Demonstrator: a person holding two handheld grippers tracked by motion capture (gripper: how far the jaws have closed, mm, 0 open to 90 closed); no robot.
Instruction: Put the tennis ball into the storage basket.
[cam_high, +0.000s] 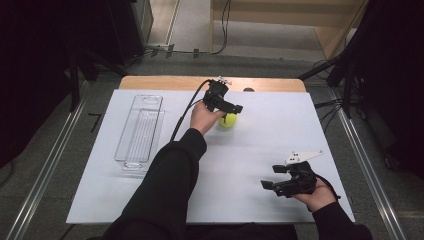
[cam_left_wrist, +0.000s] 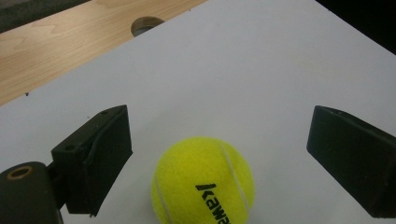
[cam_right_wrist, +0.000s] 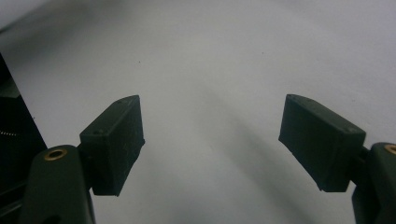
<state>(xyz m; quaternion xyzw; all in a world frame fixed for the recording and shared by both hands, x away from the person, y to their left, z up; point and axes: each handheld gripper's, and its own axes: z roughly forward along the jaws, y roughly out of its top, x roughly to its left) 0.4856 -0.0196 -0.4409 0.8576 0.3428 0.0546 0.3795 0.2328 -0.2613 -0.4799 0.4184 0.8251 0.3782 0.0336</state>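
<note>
High view: the left tongs hang over the tennis ball near the middle of the table's far edge. Left gripper view: the ball lies on the table between the spread jaws, with a gap on each side, so they are released. Right tongs hover near the table's near right corner, likewise released, with nothing between them. A clear tray lies along the left edge.

Wood table w/ white sheet; on sheet: tennis ball, clear tray.
</note>
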